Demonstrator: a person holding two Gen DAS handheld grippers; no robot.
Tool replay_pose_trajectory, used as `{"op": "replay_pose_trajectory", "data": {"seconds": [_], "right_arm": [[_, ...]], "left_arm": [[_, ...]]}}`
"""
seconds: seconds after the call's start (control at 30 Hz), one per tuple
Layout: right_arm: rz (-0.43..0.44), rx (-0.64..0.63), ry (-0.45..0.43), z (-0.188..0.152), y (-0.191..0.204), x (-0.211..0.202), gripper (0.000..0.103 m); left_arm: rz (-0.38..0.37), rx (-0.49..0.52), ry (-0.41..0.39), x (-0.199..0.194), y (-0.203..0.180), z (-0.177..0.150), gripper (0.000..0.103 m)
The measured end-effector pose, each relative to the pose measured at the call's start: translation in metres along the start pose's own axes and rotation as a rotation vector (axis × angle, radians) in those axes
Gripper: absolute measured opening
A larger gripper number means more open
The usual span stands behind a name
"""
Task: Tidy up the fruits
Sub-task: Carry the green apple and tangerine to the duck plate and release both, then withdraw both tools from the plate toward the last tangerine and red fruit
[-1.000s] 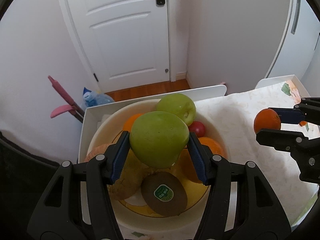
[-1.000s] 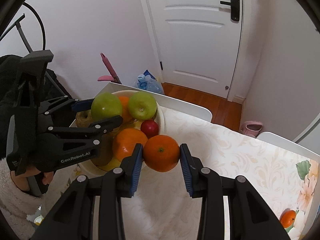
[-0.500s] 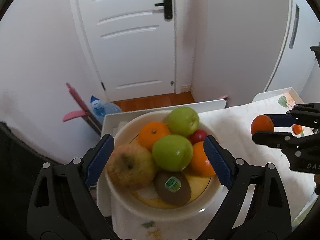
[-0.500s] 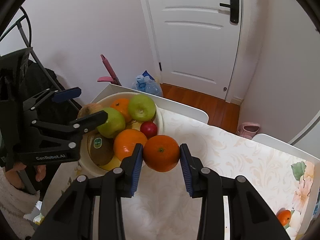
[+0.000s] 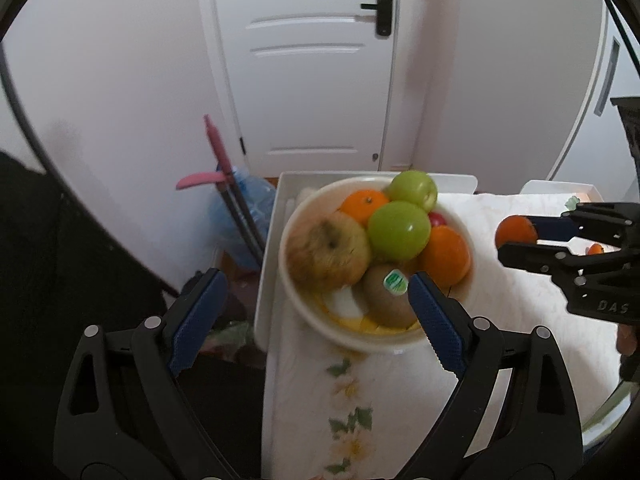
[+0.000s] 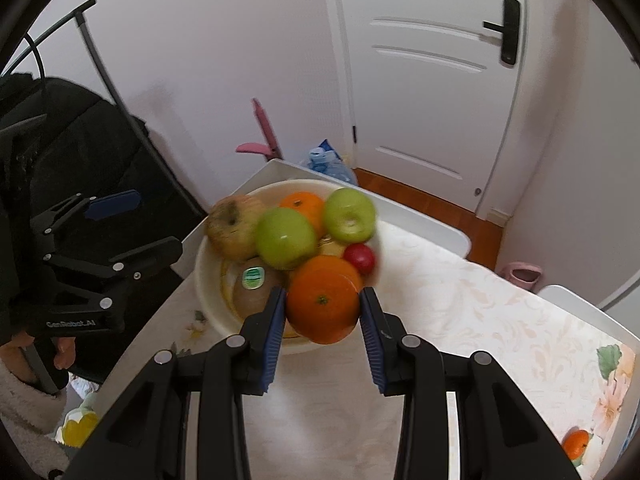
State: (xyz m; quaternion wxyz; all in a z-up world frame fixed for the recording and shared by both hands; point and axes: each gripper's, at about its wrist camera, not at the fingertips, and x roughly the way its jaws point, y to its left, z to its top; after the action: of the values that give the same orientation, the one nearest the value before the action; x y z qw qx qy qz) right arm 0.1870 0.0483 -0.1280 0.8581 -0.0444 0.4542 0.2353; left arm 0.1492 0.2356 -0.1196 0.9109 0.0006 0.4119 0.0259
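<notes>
Left gripper: jaws are spread wide with nothing gripped between the blue pads; it is held just in front of the bowl.
Right gripper: clenched on an orange, which is squeezed between both pads at the near rim of the bowl.
Bowl: a cream bowl is seen on the patterned tablecloth, near the table's far corner.
Bowl contents: two green apples, a browned apple, a stickered kiwi, two oranges and a small red fruit are piled together, touching.
Small orange: left alone on the cloth, well apart from the bowl.
Door: shut, behind the table.
</notes>
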Motion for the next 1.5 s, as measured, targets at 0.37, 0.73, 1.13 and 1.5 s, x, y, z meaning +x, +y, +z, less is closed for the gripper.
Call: {"op": "replay_pose_trajectory", "data": {"seconds": [0.37,0.73,1.13,1.5], "right_arm": [[0.004,-0.047,-0.007,-0.019,0.029,0.039,0.034],[0.006,-0.053,-0.038,-0.027,0.033,0.050,0.065],[-0.008,-0.052,-0.097,-0.025,0.037,0.020,0.102],[-0.041,0.023,-0.123,-0.024,0.036,-0.041,0.102]], "left_arm": [[0.016,-0.016,0.008,-0.012,0.009,-0.033,0.097],[0.014,0.007,0.014,-0.018,0.002,-0.046,0.097],[0.027,0.008,-0.003,-0.043,0.004,-0.044,0.097],[-0.007,0.082,-0.080,-0.080,-0.012,-0.018,0.097]]}}
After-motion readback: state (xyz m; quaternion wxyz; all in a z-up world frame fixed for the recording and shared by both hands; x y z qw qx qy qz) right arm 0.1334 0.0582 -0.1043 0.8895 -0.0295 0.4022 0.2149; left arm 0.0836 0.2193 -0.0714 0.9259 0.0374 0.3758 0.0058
